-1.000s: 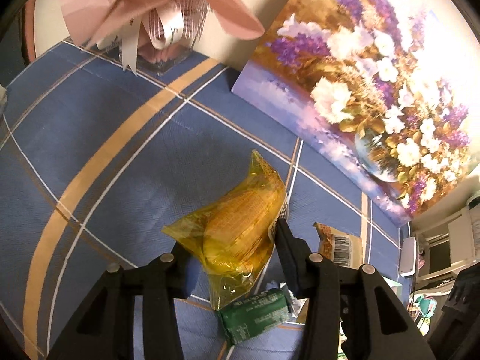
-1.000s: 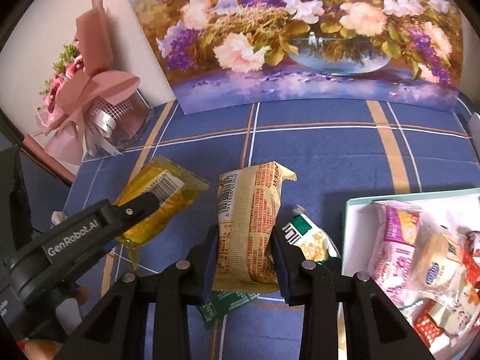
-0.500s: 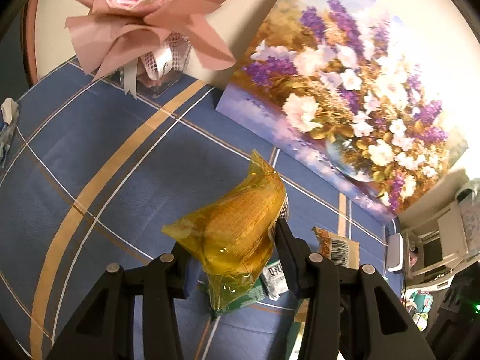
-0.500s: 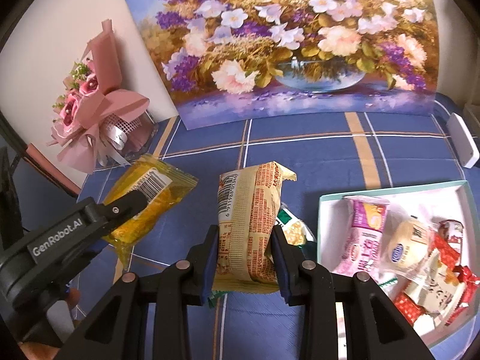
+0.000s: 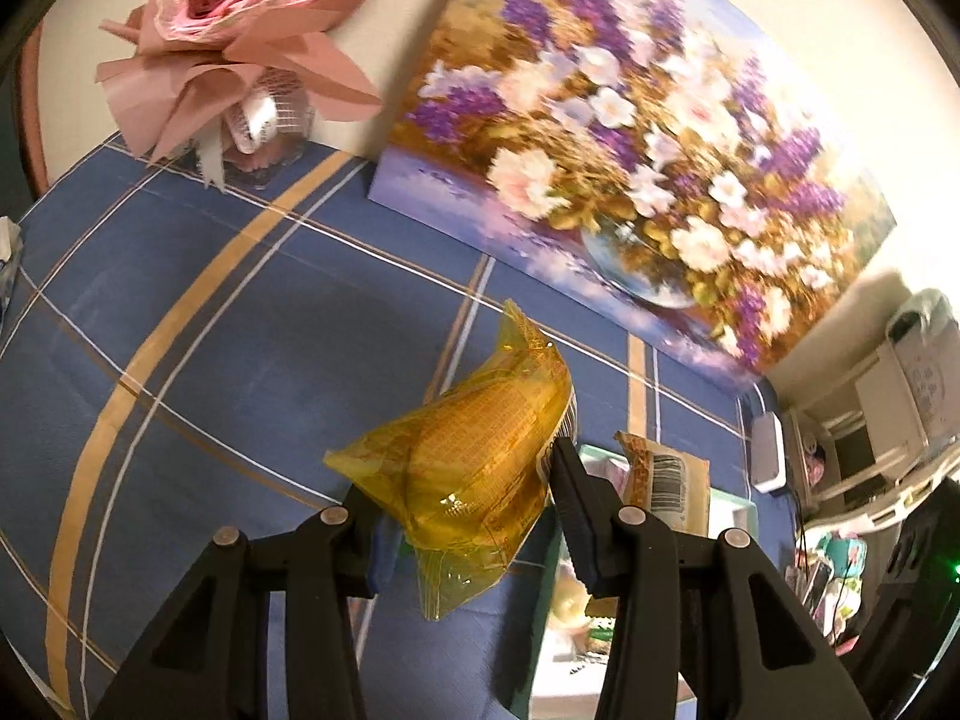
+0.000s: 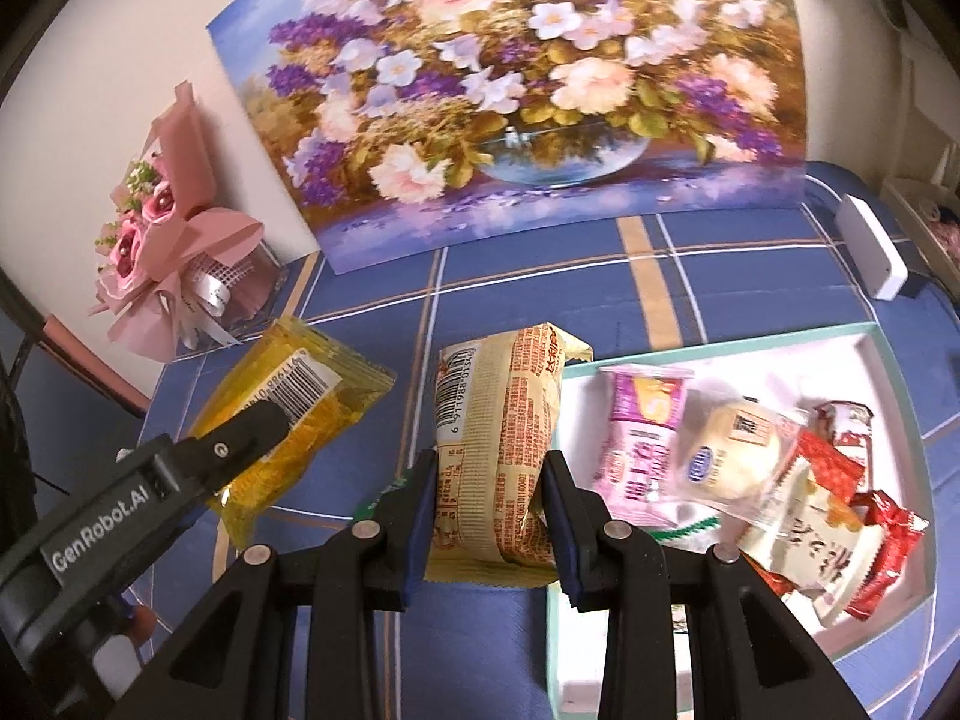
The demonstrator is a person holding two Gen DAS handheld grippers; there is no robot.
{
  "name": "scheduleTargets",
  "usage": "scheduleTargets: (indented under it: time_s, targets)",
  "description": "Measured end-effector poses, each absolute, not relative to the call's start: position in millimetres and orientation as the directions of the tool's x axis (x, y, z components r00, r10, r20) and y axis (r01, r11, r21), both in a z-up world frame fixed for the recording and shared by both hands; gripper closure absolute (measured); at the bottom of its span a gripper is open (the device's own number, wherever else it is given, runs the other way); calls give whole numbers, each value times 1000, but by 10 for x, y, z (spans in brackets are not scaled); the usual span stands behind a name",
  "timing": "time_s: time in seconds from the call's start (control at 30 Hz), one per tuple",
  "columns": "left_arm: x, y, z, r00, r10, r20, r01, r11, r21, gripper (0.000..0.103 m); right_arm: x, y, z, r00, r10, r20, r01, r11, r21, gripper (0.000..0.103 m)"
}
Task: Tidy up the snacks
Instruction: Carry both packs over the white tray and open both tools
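Glossy yellow crinkled film, the yellow snack packet [image 5: 474, 480] sits pinched in the left gripper [image 5: 459, 495], while the right gripper [image 6: 486, 504] clamps a matte beige ribbed packet [image 6: 498, 450]; both are held clear above the blue plaid cloth [image 5: 240, 348]. Versus 1 second ago both packets are higher and nearer the white tray [image 6: 900, 420], whose 5 or so wrappers, count uncertain, now show more fully. Both grippers tilt steeply down.
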State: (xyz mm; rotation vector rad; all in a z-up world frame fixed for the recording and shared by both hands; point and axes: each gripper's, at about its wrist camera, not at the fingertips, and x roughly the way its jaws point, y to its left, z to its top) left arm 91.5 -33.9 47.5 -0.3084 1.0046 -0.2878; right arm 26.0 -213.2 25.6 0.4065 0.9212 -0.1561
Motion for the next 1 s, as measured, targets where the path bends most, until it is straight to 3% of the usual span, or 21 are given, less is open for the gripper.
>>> scheduleTargets:
  time_s: [0.2, 0.6, 1.0]
  targets:
    - [812, -612, 529, 499, -393, -772, 144, 916, -374, 56, 150, -2419, 266, 607, 18, -794, 345, 895, 284, 67]
    - [501, -1416, 255, 400, -478, -782, 314, 873, -373, 56, -448, -3605, 83, 565, -138, -814, 602, 743, 292, 67]
    - [428, -1806, 96, 361, -468, -806, 363, 867, -341, 56, -599, -3899, -78, 547, -134, -827, 634, 711, 304, 67]
